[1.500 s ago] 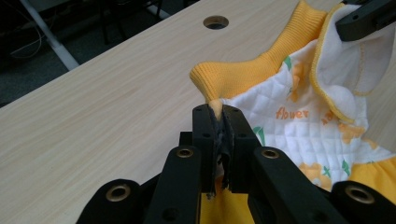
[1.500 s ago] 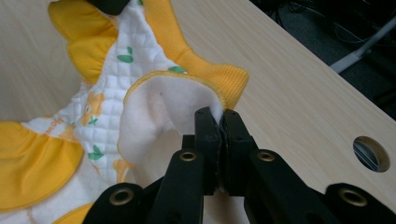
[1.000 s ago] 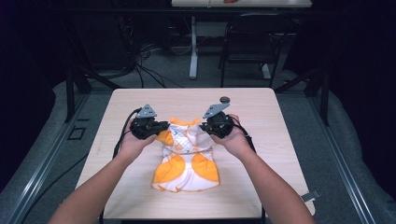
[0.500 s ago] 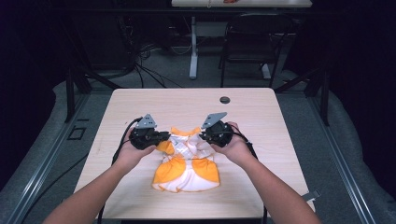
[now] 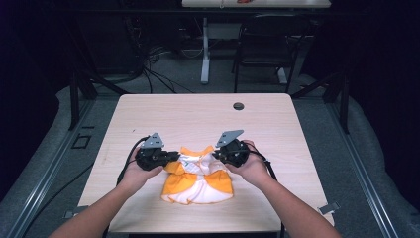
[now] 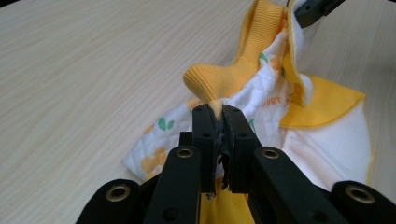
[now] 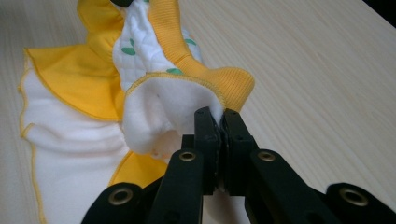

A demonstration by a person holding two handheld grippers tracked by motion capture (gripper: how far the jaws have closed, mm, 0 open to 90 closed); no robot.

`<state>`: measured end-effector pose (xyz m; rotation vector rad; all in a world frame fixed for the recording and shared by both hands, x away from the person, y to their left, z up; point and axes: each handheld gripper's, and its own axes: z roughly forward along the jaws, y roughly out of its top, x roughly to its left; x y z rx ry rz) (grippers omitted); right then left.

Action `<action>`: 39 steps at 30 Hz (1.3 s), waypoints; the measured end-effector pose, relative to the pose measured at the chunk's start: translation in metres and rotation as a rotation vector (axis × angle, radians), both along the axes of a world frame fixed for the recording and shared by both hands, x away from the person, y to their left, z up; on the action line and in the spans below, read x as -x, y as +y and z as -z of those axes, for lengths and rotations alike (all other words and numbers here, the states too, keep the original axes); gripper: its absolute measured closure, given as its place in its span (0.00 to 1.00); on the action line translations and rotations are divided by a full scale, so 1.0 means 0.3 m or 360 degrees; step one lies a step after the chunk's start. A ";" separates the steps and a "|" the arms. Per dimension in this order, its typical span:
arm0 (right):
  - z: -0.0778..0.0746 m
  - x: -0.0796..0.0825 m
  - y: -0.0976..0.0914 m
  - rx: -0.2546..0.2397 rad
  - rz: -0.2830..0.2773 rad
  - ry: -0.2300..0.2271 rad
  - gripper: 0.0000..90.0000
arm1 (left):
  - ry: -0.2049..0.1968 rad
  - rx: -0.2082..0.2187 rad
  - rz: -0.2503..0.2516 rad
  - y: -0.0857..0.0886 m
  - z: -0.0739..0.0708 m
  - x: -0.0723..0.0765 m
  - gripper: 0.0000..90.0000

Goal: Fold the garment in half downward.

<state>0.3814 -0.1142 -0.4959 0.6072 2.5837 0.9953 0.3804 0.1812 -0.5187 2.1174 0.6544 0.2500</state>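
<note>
So at this point the small orange-and-white quilted baby garment was sitting on the near half of the pale wooden table, right between the two hands. Most of it lay flat on the wood, and the far edge was lifted up. The left gripper was clamped tight on a bit of the ribbed orange trim at one corner, jaws squeezed together with just cloth between them. The right gripper was doing the same on the other corner, biting the fleecy white lining next to the orange cuff. Looked to me like a fold in progress, top edge being brought over toward the person. My worry: both bites were really thin, basically the edge of the hem, so a tug sideways could pop one corner free and the whole thing would flop crooked. Also if one hand dropped faster than the other, the fold would land skewed, and the loose orange ruffle could bunch up underneath. The small dark round thing at the far edge was well out of the way.
</note>
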 end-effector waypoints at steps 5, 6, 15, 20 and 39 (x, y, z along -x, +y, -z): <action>0.028 0.026 -0.010 -0.0017 -0.0011 0.0049 0.95 | 0.0038 0.0029 0.0020 0.006 0.022 0.022 0.94; 0.036 0.032 -0.012 -0.0029 -0.0004 0.0063 0.95 | 0.0061 0.0033 0.0029 0.006 0.036 0.036 0.94; 0.085 0.080 -0.034 -0.0040 -0.0002 0.0122 0.88 | 0.0100 0.0005 0.0081 0.000 0.070 0.087 0.92; 0.081 0.113 -0.063 -0.0118 0.0029 0.0139 0.81 | 0.0109 0.0045 0.0087 0.017 0.052 0.114 0.87; 0.020 0.145 -0.111 -0.0245 0.0042 0.0182 0.74 | 0.0087 0.0105 -0.0015 0.038 0.000 0.085 0.88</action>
